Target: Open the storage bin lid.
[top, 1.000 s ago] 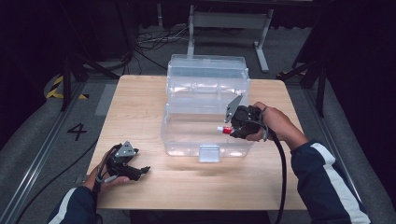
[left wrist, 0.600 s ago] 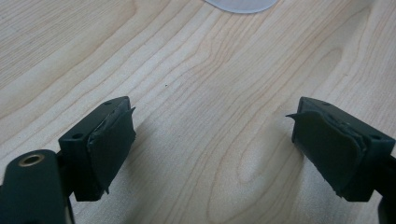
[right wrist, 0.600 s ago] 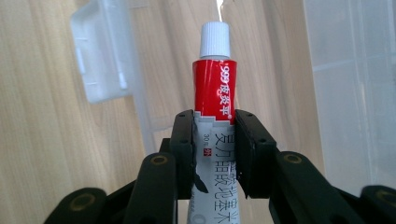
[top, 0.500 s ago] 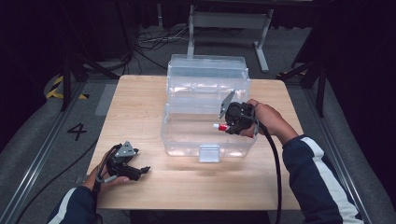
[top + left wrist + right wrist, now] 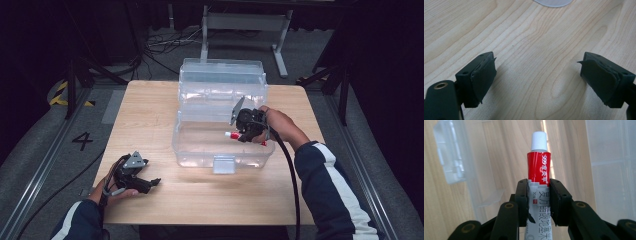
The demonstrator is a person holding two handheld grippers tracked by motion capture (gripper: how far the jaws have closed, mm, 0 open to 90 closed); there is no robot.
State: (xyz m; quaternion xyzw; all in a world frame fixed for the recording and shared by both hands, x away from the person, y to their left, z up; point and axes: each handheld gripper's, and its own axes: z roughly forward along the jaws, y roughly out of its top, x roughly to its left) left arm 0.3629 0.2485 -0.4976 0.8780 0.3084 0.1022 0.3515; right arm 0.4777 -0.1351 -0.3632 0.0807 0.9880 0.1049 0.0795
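High view: my right claw (image 5: 240, 135) clamps a red-and-white ointment tube with white cap (image 5: 233, 135) over the clear plastic hinged box (image 5: 200, 150); box walls surround it. Left claw (image 5: 150, 184) released, resting on the wooden surface (image 5: 150, 115).

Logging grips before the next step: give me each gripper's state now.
Left gripper: open, nothing between its jaws, over the table.
Right gripper: shut on the red-and-white tube, over the clear box.

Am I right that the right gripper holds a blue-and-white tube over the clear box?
Not quite: the tube clamped in the right gripper is red and white with a white cap, as the right gripper view shows. It is indeed over the clear box.
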